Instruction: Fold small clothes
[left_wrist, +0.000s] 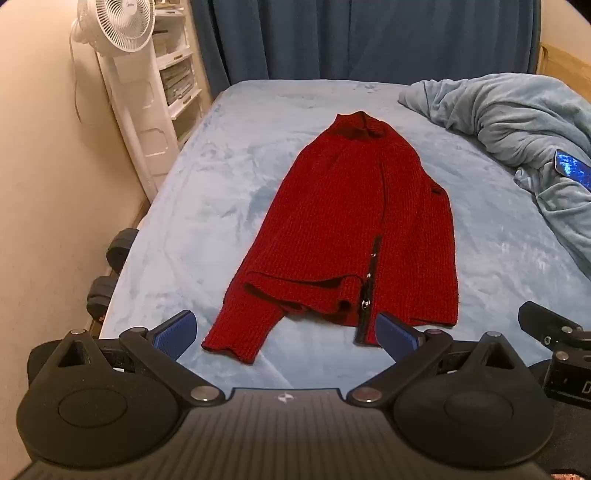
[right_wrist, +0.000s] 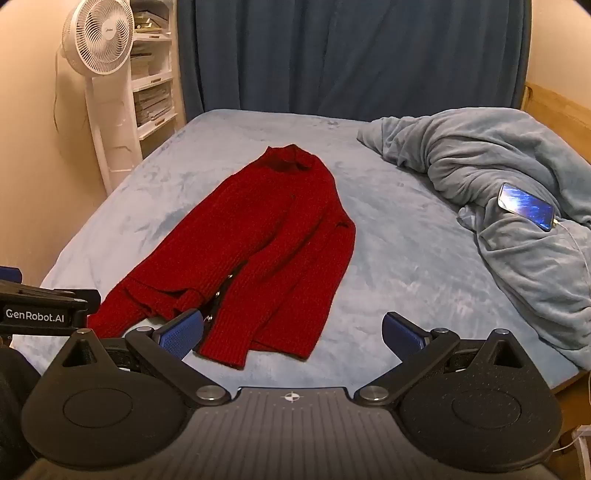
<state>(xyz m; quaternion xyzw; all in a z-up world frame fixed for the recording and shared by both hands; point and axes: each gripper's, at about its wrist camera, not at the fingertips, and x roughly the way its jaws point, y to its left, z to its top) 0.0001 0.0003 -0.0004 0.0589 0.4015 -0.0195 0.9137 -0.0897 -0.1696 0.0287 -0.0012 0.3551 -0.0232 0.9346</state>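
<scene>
Dark blue curtains (right_wrist: 351, 55) are hanging behind the bed (right_wrist: 406, 266), its pale blue cover spreading wide. Over on the right, a rumpled blue blanket (right_wrist: 498, 177) is lying heaped, cradling a phone (right_wrist: 526, 206). Centre stage, the red knit sweater (left_wrist: 354, 221) is lying flat, sleeves folded inward, zipper showing near the hem. Left gripper (left_wrist: 286, 330) is hovering wide at the hem, empty; right gripper (right_wrist: 293, 332) is likewise spread wide, holding nothing.
</scene>
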